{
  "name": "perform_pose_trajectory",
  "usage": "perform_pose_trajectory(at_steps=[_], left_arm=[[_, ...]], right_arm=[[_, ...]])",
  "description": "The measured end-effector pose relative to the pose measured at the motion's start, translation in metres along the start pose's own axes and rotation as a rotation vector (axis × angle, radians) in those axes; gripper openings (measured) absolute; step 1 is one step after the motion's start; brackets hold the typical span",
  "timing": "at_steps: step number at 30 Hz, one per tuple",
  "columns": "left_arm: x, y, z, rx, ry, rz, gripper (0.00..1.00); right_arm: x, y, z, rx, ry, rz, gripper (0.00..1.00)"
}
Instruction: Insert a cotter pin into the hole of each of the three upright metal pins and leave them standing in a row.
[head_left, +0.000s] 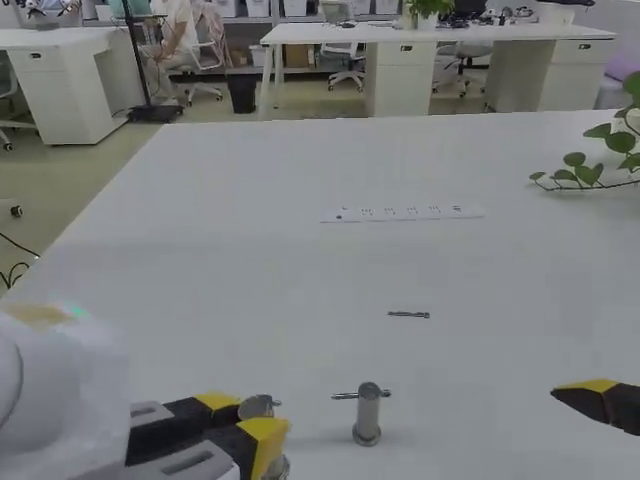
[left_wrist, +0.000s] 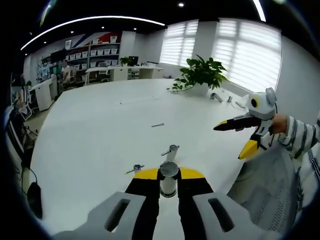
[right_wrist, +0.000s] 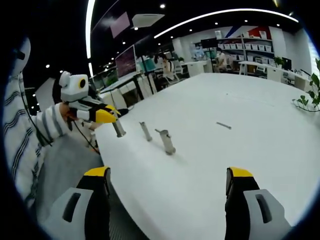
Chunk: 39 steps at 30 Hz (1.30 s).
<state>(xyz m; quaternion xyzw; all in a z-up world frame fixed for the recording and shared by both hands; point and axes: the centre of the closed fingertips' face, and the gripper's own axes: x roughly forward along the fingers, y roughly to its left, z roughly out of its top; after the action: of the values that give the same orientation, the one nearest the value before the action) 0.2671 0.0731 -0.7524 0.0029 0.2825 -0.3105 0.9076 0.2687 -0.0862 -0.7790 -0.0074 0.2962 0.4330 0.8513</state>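
L gripper (left_wrist: 169, 173), lower centre, clamps upright metal pin (left_wrist: 169, 186); R gripper (right_wrist: 168, 172) gapes wide, empty. Head view: loose cotter pin (head_left: 408, 315) lies crosswise mid-frame on counter (head_left: 300, 250), up-left of R gripper

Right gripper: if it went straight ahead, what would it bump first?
Likely the nearest upright metal pin, standing roughly centred ahead of the open right gripper. Depth is hard to judge, so it might miss it.

Three silver metal pins stand upright in a row on the white tabletop (head_left: 300, 260). The gripped pin (left_wrist: 169, 184) is clamped in the left hand-held gripper (left_wrist: 169, 173). Just beside it stands the middle pin (left_wrist: 137, 169). Next comes the far pin (head_left: 367, 418), with a cotter pin (head_left: 350, 396) crosswise through its top. Well beyond the gripped pin, a loose cotter pin (head_left: 408, 315) lies flat.
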Motion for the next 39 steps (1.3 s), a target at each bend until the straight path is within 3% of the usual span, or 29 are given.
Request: perform_pose_trajectory(at_steps=[7, 17, 27, 31, 39], left_arm=[[0.016, -0.007, -0.01, 0.01, 0.027, -0.025, 0.11], [0.038, -0.004, -0.024, 0.041, 0.056, -0.032, 0.11], [0.049, 0.003, -0.034, 0.08, 0.074, -0.022, 0.11], [0.051, 0.011, -0.038, 0.075, 0.09, 0.002, 0.11], [0.053, 0.019, -0.041, 0.053, 0.073, 0.013, 0.11]], right_arm=[[-0.001, -0.001, -0.002, 0.009, 0.0, -0.005, 0.97], [-0.005, -0.002, -0.008, 0.018, 0.008, -0.017, 0.97], [-0.006, -0.002, -0.013, 0.019, 0.019, -0.026, 0.97], [-0.005, -0.005, -0.017, 0.023, 0.024, -0.032, 0.97], [-0.005, -0.006, -0.022, 0.034, 0.029, -0.035, 0.96]])
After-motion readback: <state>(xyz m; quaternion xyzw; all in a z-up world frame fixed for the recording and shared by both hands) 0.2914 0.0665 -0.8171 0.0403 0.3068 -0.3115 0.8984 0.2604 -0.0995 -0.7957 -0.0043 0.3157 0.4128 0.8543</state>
